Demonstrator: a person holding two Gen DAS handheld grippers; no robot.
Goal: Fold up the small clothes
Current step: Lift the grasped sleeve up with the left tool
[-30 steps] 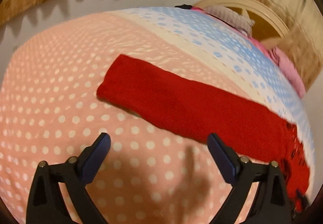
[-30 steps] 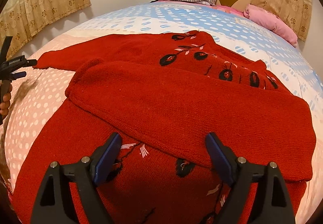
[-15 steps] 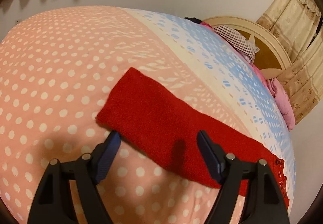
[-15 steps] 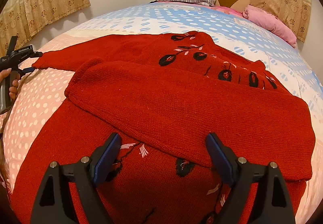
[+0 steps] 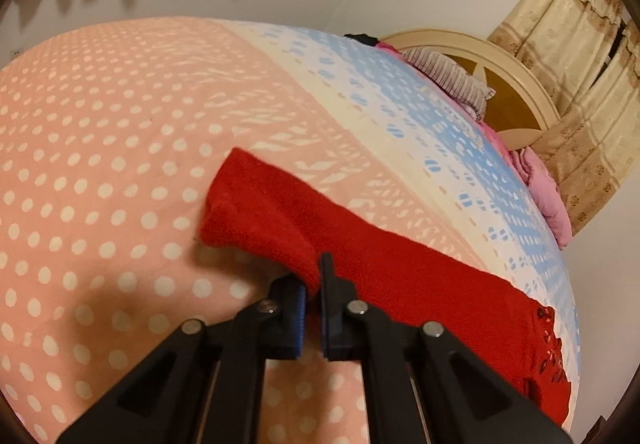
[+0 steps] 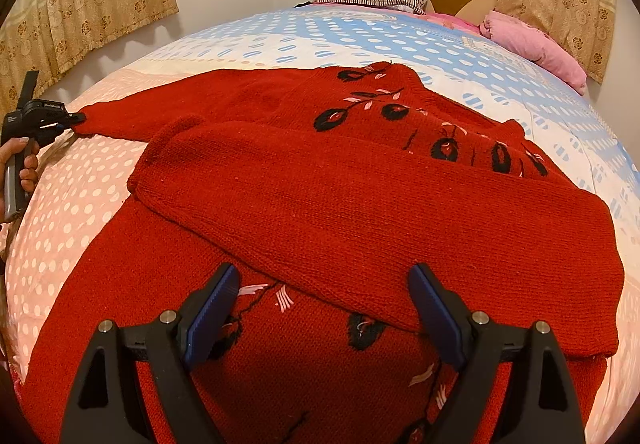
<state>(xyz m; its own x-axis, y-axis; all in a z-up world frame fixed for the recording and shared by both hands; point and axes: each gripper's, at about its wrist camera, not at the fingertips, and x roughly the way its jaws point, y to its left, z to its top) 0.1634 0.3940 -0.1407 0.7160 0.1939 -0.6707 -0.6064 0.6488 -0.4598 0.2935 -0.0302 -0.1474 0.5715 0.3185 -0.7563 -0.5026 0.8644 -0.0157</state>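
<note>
Red knitted sweater with black and pink flower embroidery lies spread on the bed, over its pink polka-dot and blue-patterned bedspread. One sleeve is already folded across the body; the other sleeve stretches out flat toward the left of the scene. The left claw is clamped shut on the near edge of that outstretched sleeve, close to the cuff, and only a thin pinch of knit sits between the pads. The right claw hangs wide open over the near part of the sweater, holding nothing, its fingers straddling the edge of the folded sleeve.

The likely trouble lies in that shallow bite: if the sleeve is pulled across quickly, the knit may slip out of the pads and drop short. A loose knit also stretches, so a hard tug could drag the whole sweater sideways and undo the folded sleeve, since nothing pins the body down. The pads may also have caught the bedspread beneath, which cannot be told from these views.
</note>
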